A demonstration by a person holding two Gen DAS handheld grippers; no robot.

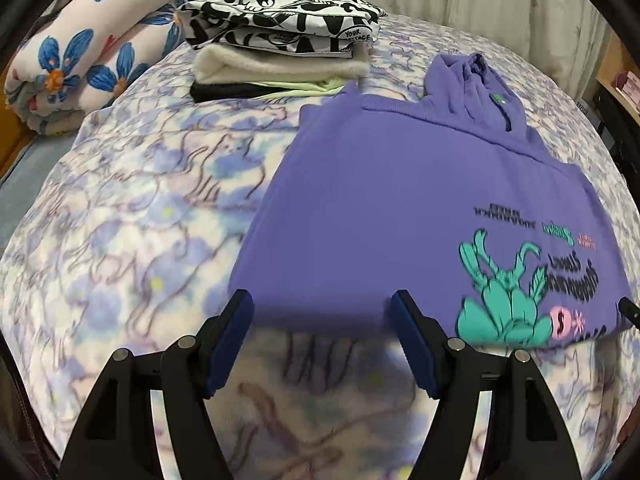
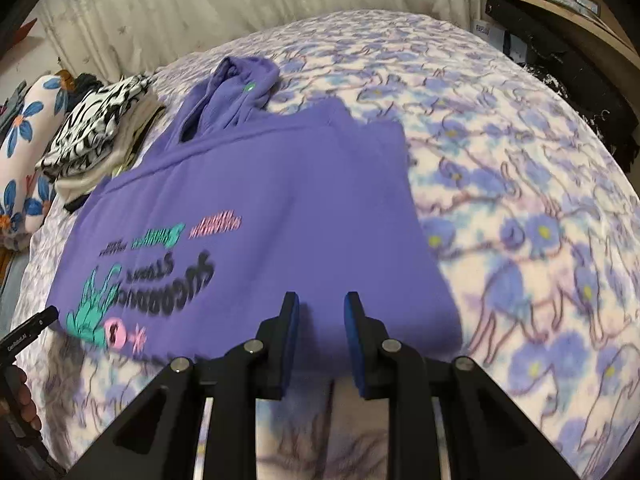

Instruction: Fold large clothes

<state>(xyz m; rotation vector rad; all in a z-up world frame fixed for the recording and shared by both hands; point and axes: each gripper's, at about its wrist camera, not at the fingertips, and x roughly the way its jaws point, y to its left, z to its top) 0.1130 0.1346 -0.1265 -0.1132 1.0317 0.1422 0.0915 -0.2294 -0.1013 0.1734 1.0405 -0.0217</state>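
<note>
Hoodie [image 1: 400,208] print too blurred to read; left hand-held gripper [image 1: 322,304] spread wide, right hand-held gripper [image 2: 322,306] narrowly parted

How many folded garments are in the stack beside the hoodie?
4 visible in the stack: patterned black-and-white on top, cream fleece under it, pale green, then black at the bottom. More may be hidden.

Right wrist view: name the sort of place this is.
Likely a bedroom: a purple hoodie lies on a bed's floral blanket, by a stack of folded clothes, with a curtain behind.
</note>
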